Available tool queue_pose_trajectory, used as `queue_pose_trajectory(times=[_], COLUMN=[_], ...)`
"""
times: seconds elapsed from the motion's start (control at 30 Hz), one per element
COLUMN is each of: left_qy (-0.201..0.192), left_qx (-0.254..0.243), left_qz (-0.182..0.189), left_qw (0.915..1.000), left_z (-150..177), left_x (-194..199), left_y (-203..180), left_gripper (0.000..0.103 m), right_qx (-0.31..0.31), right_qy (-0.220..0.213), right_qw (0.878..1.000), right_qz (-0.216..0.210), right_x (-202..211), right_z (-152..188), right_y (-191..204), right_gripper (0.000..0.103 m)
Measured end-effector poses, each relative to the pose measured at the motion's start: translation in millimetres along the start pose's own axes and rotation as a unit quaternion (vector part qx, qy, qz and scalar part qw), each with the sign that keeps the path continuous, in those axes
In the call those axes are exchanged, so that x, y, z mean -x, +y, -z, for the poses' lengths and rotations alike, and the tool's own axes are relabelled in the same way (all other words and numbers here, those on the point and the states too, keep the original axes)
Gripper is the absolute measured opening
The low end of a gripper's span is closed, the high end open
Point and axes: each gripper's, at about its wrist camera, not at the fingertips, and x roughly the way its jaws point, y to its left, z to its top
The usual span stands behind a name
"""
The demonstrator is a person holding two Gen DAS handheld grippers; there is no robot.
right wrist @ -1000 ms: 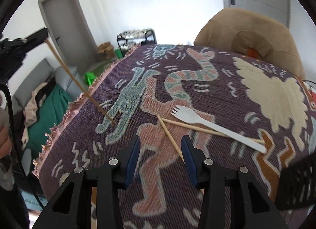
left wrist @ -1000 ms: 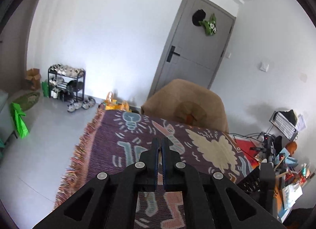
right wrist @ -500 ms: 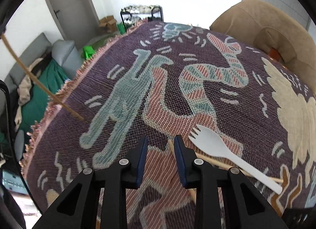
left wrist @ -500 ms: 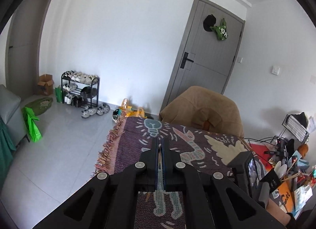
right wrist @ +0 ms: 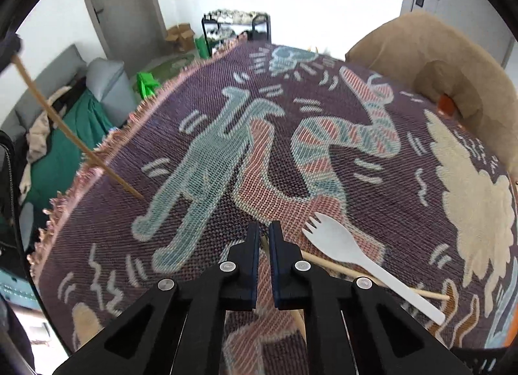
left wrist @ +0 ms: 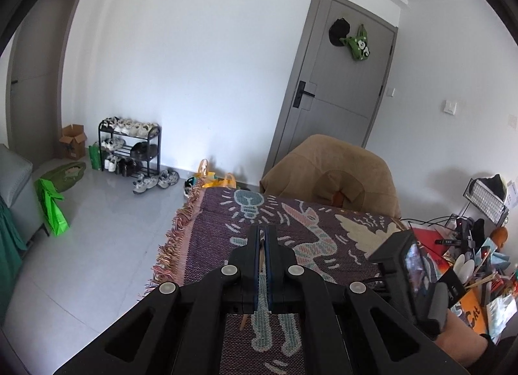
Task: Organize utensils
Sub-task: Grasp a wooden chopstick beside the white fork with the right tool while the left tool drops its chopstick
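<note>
Closing on a chopstick (right wrist: 264, 244) lying on the desk (right wrist: 372, 161), the right tool (right wrist: 264, 234) is pinched almost shut around it; lift it level. At three o'clock lies the spork (right wrist: 353, 258). The left tool (left wrist: 263, 239) clamps another chopstick (left wrist: 243, 323).

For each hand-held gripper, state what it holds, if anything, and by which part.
The left hand-held gripper grips a chopstick near its upper end. The right hand-held gripper pinches another chopstick near one end.
</note>
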Motion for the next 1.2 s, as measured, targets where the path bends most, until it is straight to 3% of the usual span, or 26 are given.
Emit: queue_pose_trajectory(times=[0.23,0.67,0.97,1.2], left_qy=[0.006,0.012,0.005,-0.002], left_qx=[-0.006,-0.024,-0.036,-0.056], left_qz=[0.001,-0.013,-0.022,0.001], left_qw=[1.0,0.9996,0.9991,0.9984], left_z=[0.4,3.5,0.2,-2.8], left_x=[0.6,3.5,11.4,19.9], left_y=[-9.6,-22.8,-38.1,-65.9], left_gripper=[0.002,0.002,0.002,0.002], right_qx=[-0.009,-0.034,-0.065,-0.114], right_qy=[-0.07,-0.196,-0.24,-0.276], right_qw=[0.997,0.98,0.968,0.953], right_qz=[-0.016,-0.011,0.036,0.045], right_x=[58.6,171.9,207.8,226.6], right_z=[15.9,81.2,118.6,140.6], right_y=[-6.4,-13.9,-31.5,-52.0], right_gripper=[0.008,0.007,0.007,0.006])
